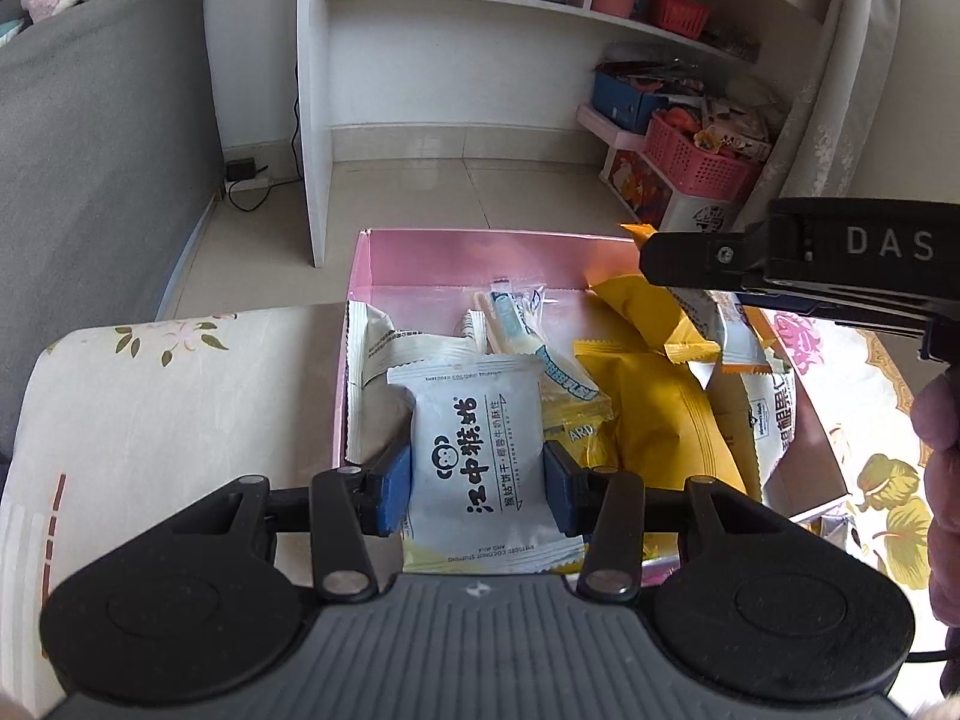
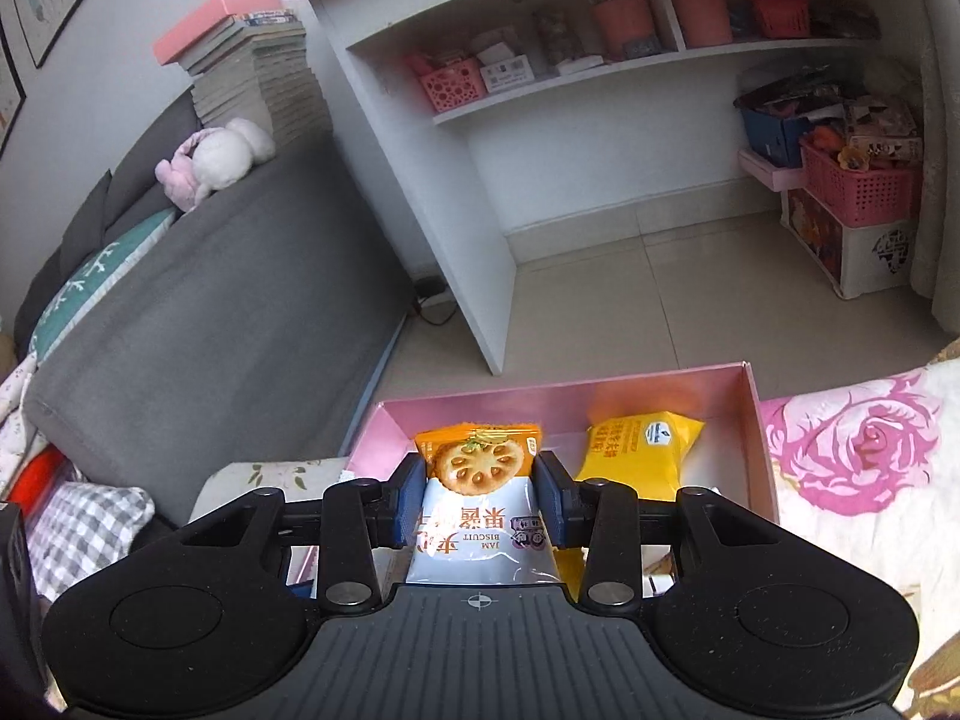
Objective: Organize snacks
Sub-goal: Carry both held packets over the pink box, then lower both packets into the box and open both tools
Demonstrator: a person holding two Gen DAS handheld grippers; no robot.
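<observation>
My left gripper [image 1: 478, 483] is shut on a white biscuit packet [image 1: 480, 450] with black Chinese lettering, held over the near end of the pink box [image 1: 420, 258]. The box holds several snack packets: yellow bags [image 1: 666, 420], a white and blue stick packet [image 1: 510, 324] and white wrappers. My right gripper [image 2: 478, 495] is shut on an orange and white jam biscuit packet [image 2: 480, 504] above the pink box [image 2: 660, 396]. A yellow packet [image 2: 642, 450] lies in the box beyond it. The right gripper's body shows in the left wrist view [image 1: 798, 270] over the box's far right side.
The box sits on a floral cloth [image 1: 150, 408], which also shows in the right wrist view [image 2: 852, 456]. A grey sofa [image 2: 210, 312] stands to the left. A white shelf unit [image 1: 318, 120] and pink baskets [image 1: 696, 162] of snacks stand on the tiled floor beyond.
</observation>
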